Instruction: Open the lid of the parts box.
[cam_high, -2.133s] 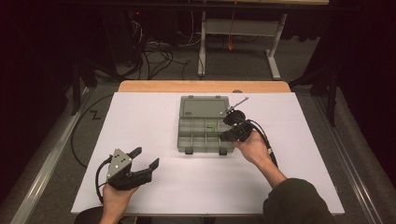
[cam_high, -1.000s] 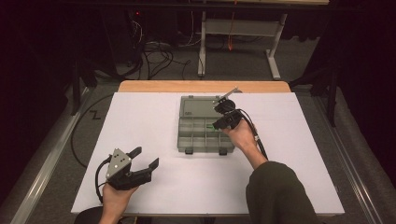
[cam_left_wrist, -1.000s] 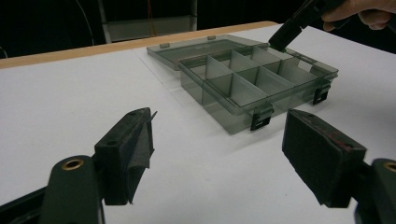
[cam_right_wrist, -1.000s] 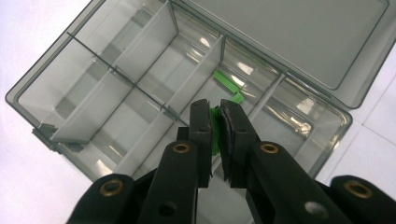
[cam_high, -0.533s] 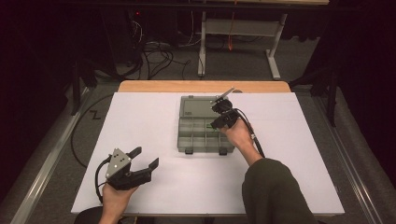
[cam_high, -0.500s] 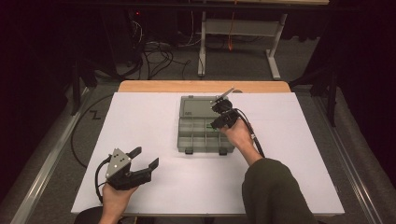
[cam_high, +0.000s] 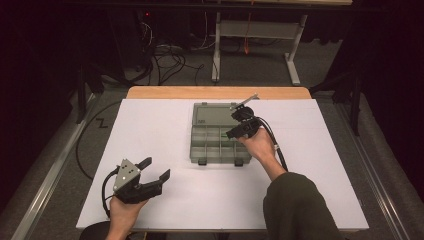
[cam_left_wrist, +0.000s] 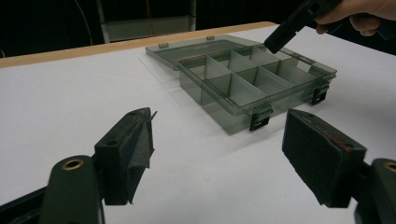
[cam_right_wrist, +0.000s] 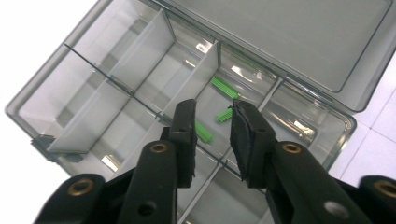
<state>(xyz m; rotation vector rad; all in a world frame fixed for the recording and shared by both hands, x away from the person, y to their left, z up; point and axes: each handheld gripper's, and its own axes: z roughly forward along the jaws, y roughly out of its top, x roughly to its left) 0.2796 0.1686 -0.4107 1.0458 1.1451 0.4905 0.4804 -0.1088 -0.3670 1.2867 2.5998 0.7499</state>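
The right gripper (cam_right_wrist: 212, 122) hovers over the box (cam_high: 218, 134), jaws just parted to a narrow gap with nothing between; three green pegs (cam_right_wrist: 224, 87) lie in a compartment below, so a drop looks done. Near the box's front, the left gripper (cam_high: 156, 169) gapes wide, empty.

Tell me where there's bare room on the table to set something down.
The white table is bare to the right of the organizer box and in the wide stretch between the box and the left tool. It is crowded over the box's right side, where the right tool hangs above green pieces.
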